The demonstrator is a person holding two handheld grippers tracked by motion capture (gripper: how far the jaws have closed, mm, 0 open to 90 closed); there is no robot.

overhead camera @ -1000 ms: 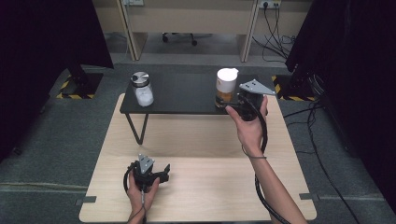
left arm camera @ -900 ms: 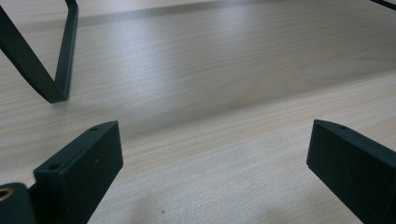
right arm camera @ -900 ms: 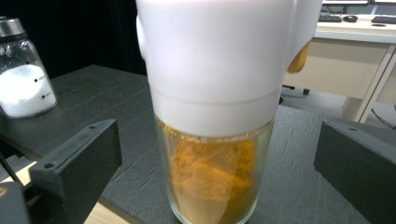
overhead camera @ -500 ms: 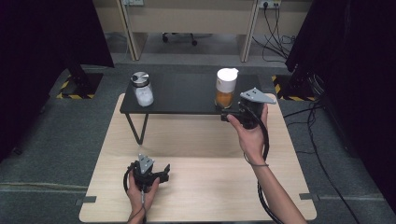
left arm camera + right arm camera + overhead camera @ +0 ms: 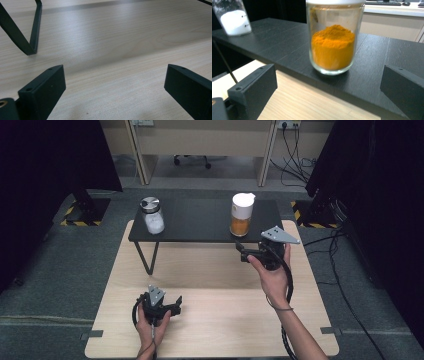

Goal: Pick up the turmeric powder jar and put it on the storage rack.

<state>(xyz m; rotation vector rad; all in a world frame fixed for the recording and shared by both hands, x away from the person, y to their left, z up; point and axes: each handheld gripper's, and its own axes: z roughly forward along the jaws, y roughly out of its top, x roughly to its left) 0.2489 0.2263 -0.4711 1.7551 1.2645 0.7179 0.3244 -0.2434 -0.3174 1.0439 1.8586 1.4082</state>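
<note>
A glass jar of orange powder (image 5: pixel 242 217) (image 5: pixel 333 47) with a white lid stands upright near the front edge of a low black shelf (image 5: pixel 200 222) (image 5: pixel 274 40). My right gripper (image 5: pixel 243 253) (image 5: pixel 329 82) is held in the air just in front of the shelf, open, jaws wide apart and pointed at the jar without touching it. A second jar with white powder (image 5: pixel 152 217) (image 5: pixel 233 18) and a metal lid stands at the shelf's left end. My left gripper (image 5: pixel 162 302) (image 5: pixel 113 85) rests open on the wooden table (image 5: pixel 220 320) (image 5: pixel 112 50) with nothing between its jaws.
The shelf stands on thin black legs (image 5: pixel 146 255) (image 5: pixel 32 37) at the far half of the table. Dark screens flank the table on both sides, and cables (image 5: pixel 320 240) trail on the floor at the right.
My right gripper has drawn back from the orange jar toward the person and a little lower, leaving the jar on the shelf. The left gripper has not moved.
</note>
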